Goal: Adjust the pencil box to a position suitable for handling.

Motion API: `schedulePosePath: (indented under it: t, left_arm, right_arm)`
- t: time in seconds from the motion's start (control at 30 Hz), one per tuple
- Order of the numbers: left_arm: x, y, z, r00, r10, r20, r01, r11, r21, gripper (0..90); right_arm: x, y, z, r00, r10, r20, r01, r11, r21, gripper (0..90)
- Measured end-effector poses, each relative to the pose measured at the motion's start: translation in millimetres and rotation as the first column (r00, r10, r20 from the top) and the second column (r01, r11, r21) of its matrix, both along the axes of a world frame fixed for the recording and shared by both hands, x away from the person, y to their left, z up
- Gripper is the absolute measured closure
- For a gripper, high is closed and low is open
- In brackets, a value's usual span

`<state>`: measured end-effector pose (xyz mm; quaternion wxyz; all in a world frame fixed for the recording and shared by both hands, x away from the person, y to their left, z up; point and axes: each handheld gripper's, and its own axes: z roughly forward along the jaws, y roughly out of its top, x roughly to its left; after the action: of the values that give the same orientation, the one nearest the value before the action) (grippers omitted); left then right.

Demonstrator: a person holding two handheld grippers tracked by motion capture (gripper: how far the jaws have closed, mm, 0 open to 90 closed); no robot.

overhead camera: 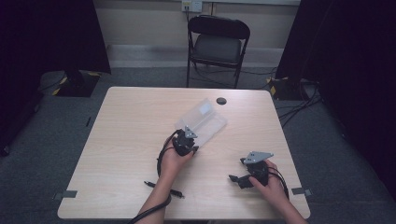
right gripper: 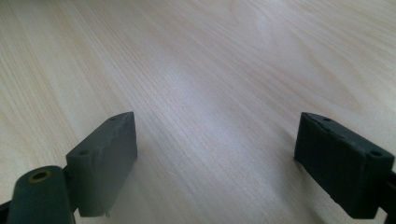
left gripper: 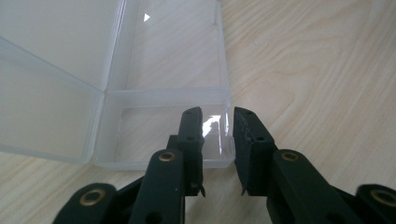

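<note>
Work centres on one clear plastic box [overhead camera: 201, 122], which lies open near the middle of the table [overhead camera: 130, 140], its lid [left gripper: 51, 70] swung up and back from the tray. Seen along the left gripper [left gripper: 218, 116], the jaws straddle the tray's near right-hand side wall [left gripper: 228, 126], one jaw inside the tray and one outside. They stand narrow, with the thin wall between them; whether the pads already press on it I cannot tell, though the gap looks all but taken up. The right gripper [right gripper: 215, 140] rests well apart from the box, near the table's right front, its jaws wide with nothing between them and bare wood beneath. I judge the job to be at an early stage: the box is open and being taken in hand at its wall, the tray looks empty, and whatever is to be done with it remains to do. By count: one box, two grippers, one dark pen-like thing [overhead camera: 163, 187] near the front edge, one small black disc [overhead camera: 221, 101] at the far edge, and one folding chair [overhead camera: 217, 44] beyond the table.
</note>
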<state>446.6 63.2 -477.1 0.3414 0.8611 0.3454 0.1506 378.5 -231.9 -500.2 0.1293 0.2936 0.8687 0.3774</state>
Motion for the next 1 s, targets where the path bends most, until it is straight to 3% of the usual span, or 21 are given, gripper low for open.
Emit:
schedulePosePath:
  t: [0.47, 0.53, 0.57, 0.63, 1.0]
  left_arm:
    - [-5.1, 10.9, 3.5, 0.9986, 0.001, -0.052, -0.001, 1.0, 0.007, 86.2]
    - [-5.8, 12.2, 3.9, 0.9978, 0.003, -0.066, -0.003, 1.0, 0.003, 86.5]
    - [-6.4, 13.1, 5.0, 0.9979, 0.007, -0.064, -0.006, 0.9998, 0.022, 86.6]
    - [-7.9, 13.1, 3.6, 0.9979, 0.01, -0.064, -0.01, 1.0, 0.001, 86.7]
    - [-22.1, 25.0, 6.1, 0.9963, -0.002, -0.086, 0.003, 0.9999, 0.016, 87.0]
  right_arm:
    - [-0.1, 0.0, 0.0, 1.0, -0.001, -0.002, 0.001, 1.0, 0.0, 12.4]
    - [-0.1, 0.0, 0.0, 1.0, -0.002, -0.002, 0.002, 1.0, 0.0, 12.4]
    - [-0.1, 0.0, 0.0, 1.0, -0.001, -0.001, 0.001, 1.0, -0.001, 12.4]
    - [0.0, 0.0, 0.0, 1.0, -0.001, -0.001, 0.001, 1.0, 0.0, 12.4]
    - [-0.1, 0.0, 0.0, 1.0, -0.001, -0.001, 0.001, 1.0, 0.0, 12.4]
